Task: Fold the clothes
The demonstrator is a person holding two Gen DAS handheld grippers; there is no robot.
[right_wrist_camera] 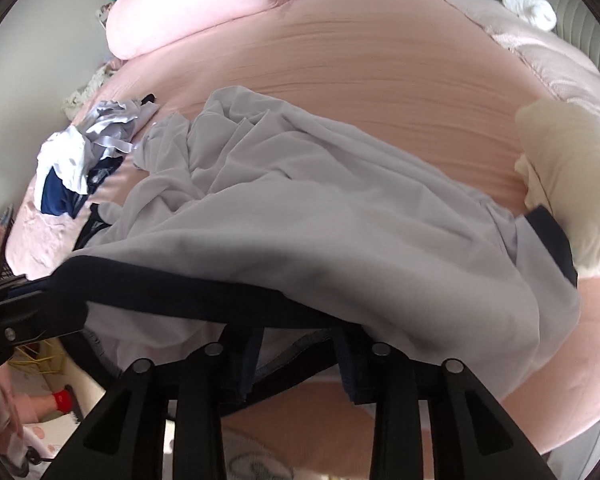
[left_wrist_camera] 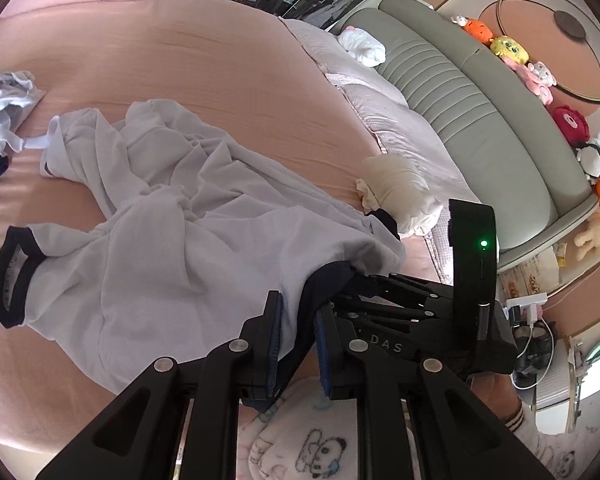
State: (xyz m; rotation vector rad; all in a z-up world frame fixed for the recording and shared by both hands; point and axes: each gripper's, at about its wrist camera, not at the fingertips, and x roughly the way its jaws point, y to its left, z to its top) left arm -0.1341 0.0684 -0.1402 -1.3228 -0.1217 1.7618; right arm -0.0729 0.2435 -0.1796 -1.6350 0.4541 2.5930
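**A:** Shirt [left_wrist_camera: 168, 216], pale grey with dark trim, lies rumpled across a pink bed [left_wrist_camera: 220, 64], its near hem lifted off the mattress. What grips it?

**B:** Left tongs [left_wrist_camera: 298, 344] are clenched on the hem's dark band, cloth pinched between the blue pads. Right tongs [right_wrist_camera: 300, 364] sit just beside them along the same edge; in the right wrist view the hem drapes over their fingertips and hides them, so whether they pinch the cloth or stand slack I cannot tell.

**A:** And beyond the tongs?

**B:** Ahead of the left tongs the body of the shirt runs away in creases, one dark-cuffed sleeve [left_wrist_camera: 14, 276] off to their left, the other cuff [right_wrist_camera: 550, 240] to the right of the right tongs, touching a cream bundle [right_wrist_camera: 568, 184]. Farther off to the left sits a heap [right_wrist_camera: 88, 160] of white and navy clothes, well apart from the shirt.

**A:** Which step is this?

**B:** By my reading, the start: the hem is taken up so the shirt can be pulled flat before any fold. Nothing is folded yet; the cloth is bunched near the collar end.

**A:** What does the next move call for?

**B:** Likely a firm hold from both tongs, spread apart along the hem, then a draw toward the person to take out the creases. A loose right grip would let that side drop and skew the shirt. The cream bundle may also snag the right sleeve.
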